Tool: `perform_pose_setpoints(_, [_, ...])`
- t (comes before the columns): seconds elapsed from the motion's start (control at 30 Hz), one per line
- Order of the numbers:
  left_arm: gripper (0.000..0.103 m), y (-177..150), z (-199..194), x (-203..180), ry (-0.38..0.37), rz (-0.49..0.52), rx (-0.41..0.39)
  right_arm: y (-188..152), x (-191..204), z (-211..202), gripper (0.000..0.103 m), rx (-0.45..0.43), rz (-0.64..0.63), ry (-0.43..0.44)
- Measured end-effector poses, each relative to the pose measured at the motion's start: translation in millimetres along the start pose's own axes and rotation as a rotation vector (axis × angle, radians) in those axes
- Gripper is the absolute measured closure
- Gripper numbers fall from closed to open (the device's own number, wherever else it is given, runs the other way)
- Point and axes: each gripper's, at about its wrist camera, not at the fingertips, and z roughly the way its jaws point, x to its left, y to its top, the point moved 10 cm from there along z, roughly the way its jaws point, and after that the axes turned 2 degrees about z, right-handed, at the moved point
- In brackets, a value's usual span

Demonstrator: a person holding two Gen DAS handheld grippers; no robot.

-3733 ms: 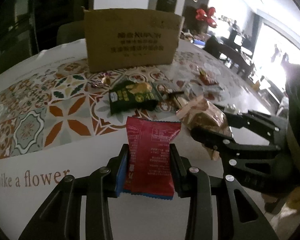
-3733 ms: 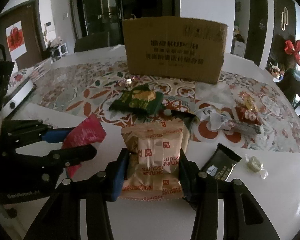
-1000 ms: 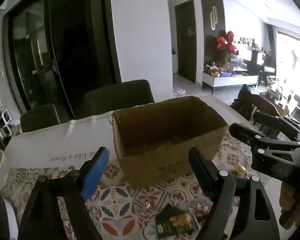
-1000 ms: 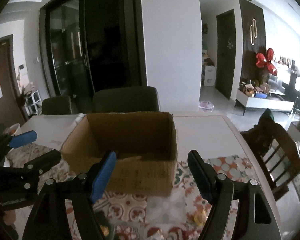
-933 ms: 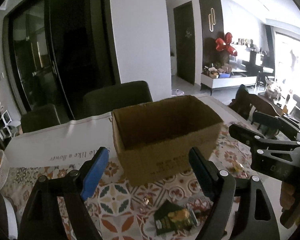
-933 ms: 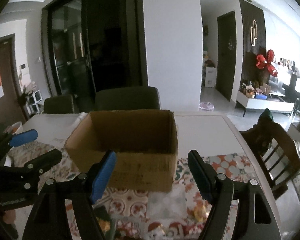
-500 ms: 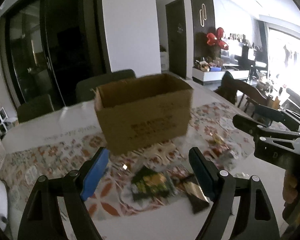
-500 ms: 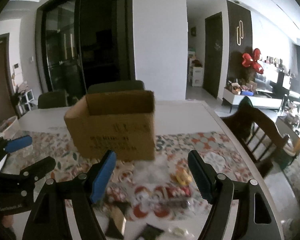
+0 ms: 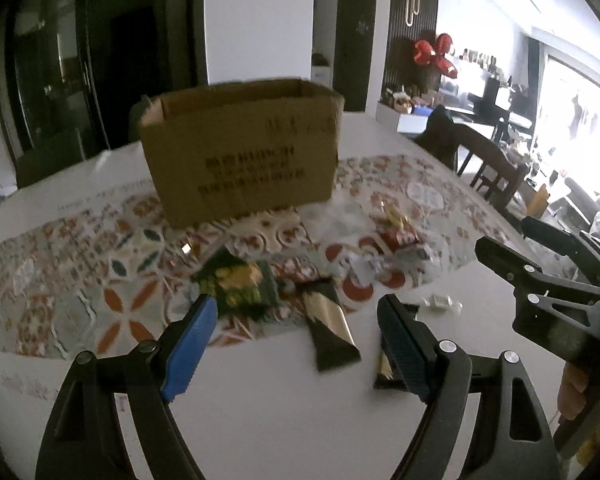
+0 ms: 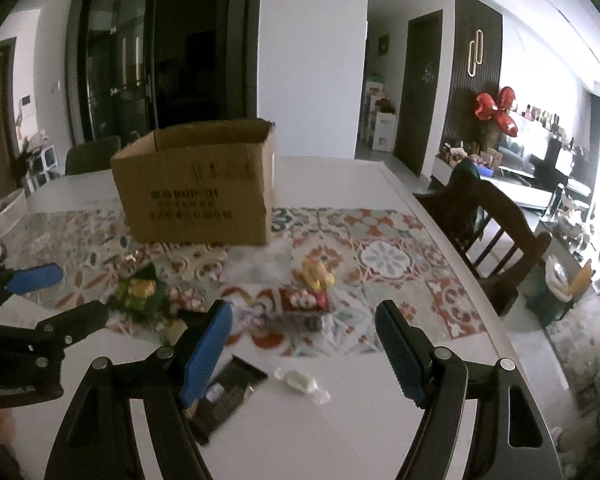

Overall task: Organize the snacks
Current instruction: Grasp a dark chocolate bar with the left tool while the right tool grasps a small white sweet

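An open cardboard box [image 9: 240, 164] stands on the patterned tablecloth [image 9: 80, 248] at the back; it also shows in the right wrist view [image 10: 196, 188]. Loose snacks lie in front of it: a green packet [image 9: 240, 286], a dark gold-striped packet [image 9: 332, 332], a red packet [image 10: 304, 300], a yellow candy [image 10: 318, 274], a black packet [image 10: 228, 392] and a small pale candy [image 10: 298, 380]. My left gripper [image 9: 296, 348] is open and empty above the dark packet. My right gripper [image 10: 304, 356] is open and empty above the pale candy.
The white table [image 10: 340, 432] ends at a curved right edge. A dark wooden chair [image 10: 492, 232] stands at that side. Another dark chair [image 10: 92, 156] stands behind the box. A white basket [image 10: 4, 208] sits at the far left.
Both grippers held snacks 3.7 s ago and now are empty. Over the last second both have pulled back from above the box and tilted down over the loose snacks.
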Motion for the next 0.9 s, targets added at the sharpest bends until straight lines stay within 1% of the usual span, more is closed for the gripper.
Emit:
perform_pose_setpoints(0.13, [0.021,-12.5,15.8,-7.6,0.005,0.013,0.041,-19.3,-5.4,11.4,0.028,0.046,-0.004,0.010])
perform_pose_setpoints(0.3, [0.021,-22.4,35.7,-14.7,0.015,0.031,0.077,-45.6,-11.4,33.8,0.029,0.136,0.001,0.025])
perform_pose_setpoints(0.5, [0.021,-29.0,60.5,-18.2,0.007,0.017,0.126,-66.0,-15.0,51.0,0.030,0.199,-0.005,0.042])
perform_pose_setpoints(0.57, [0.022,-29.8,67.8,-18.3,0.010,0.013,0.130,-70.4,-14.1,56.0,0.035,0.214,-0.014,0.052])
perform_pose_setpoints(0.67, [0.022,-31.4,80.1,-19.4,0.010,0.012,0.147,-77.0,-12.2,64.7,0.038,0.244,-0.016,0.070])
perform_pose_setpoints(0.7, [0.023,-32.0,83.4,-19.7,0.011,0.012,0.154,-78.8,-10.9,67.1,0.041,0.252,-0.015,0.080])
perform_pose_setpoints(0.77, [0.026,-33.2,89.5,-20.4,0.000,0.007,0.165,-81.5,-8.1,71.6,0.044,0.266,-0.018,0.096])
perform_pose_setpoints(0.83, [0.029,-35.2,95.2,-20.8,-0.005,0.002,0.176,-84.9,-6.6,77.2,0.050,0.283,-0.023,0.105])
perform_pose_setpoints(0.9, [0.030,-37.1,99.6,-21.4,-0.004,0.004,0.188,-87.2,-5.9,81.0,0.053,0.293,-0.023,0.111])
